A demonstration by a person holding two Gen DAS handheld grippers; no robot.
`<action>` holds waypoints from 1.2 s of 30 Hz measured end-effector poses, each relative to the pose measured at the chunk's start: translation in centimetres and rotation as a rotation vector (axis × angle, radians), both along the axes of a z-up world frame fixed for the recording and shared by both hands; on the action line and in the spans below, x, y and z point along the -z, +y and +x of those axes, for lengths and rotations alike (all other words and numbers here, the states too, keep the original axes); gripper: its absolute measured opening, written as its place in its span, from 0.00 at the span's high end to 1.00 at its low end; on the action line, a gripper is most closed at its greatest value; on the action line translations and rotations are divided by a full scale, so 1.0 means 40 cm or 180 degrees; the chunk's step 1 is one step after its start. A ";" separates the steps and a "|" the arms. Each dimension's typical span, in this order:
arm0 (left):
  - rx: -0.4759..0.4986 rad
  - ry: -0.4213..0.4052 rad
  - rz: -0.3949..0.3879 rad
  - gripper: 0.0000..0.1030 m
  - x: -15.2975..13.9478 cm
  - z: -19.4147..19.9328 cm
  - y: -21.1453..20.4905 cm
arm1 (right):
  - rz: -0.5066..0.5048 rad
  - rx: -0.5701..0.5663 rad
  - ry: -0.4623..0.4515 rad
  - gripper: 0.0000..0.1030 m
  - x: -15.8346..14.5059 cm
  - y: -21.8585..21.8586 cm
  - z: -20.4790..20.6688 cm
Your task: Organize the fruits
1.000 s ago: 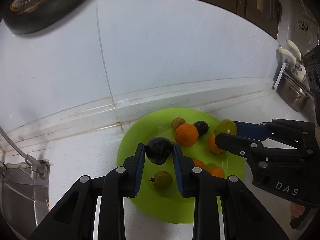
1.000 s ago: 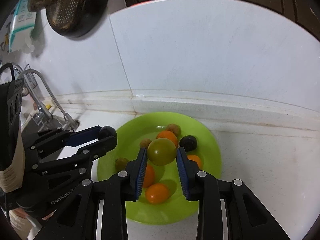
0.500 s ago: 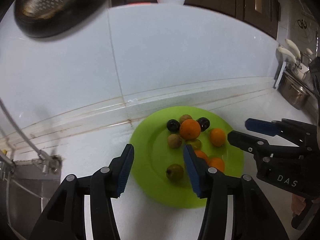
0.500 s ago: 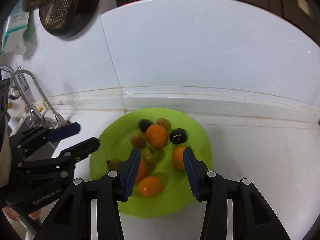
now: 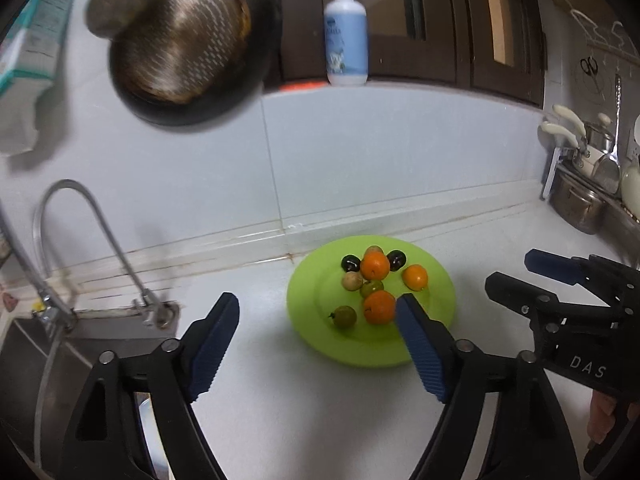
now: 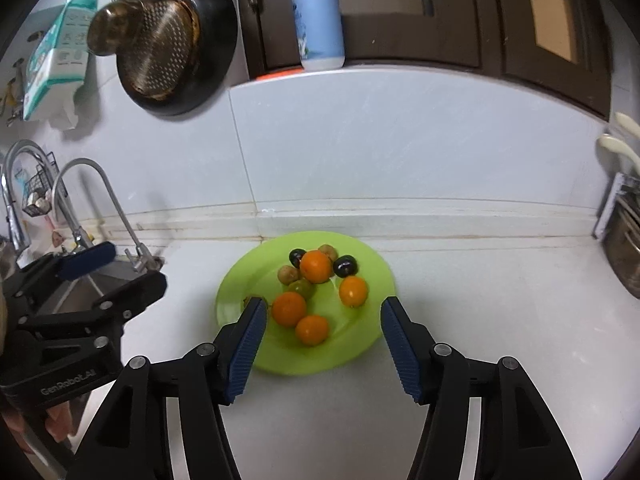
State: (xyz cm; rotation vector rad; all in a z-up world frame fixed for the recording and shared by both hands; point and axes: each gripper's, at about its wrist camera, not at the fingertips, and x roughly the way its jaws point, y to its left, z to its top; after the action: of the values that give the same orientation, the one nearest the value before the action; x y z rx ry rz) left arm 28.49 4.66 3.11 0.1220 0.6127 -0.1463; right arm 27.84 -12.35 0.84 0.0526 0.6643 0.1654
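Both the left gripper (image 5: 318, 322) and the right gripper (image 6: 322, 326) hover above the counter (image 6: 480, 300) with fingers spread wide and nothing between them. All visible fruit rests on the green plate (image 6: 240, 280) near the back wall: four orange fruits (image 6: 289, 309), two dark plums (image 6: 345, 265), and several small green and brown fruits (image 6: 303, 287) clustered toward the plate's centre and rear. No loose fruit is visible on the counter, so the gathering step appears complete; at most, regrouping by type remains.
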 end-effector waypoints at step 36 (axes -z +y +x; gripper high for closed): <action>-0.0287 -0.0347 -0.0008 0.12 -0.107 -0.566 -0.054 | -0.0002 -0.0198 -0.0315 0.36 -0.105 -0.064 -0.541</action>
State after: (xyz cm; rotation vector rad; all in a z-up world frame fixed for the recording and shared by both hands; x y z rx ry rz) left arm 5.87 2.50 7.41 0.0990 0.5082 -0.0529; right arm 6.20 -14.92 5.03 0.0228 0.5674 0.2262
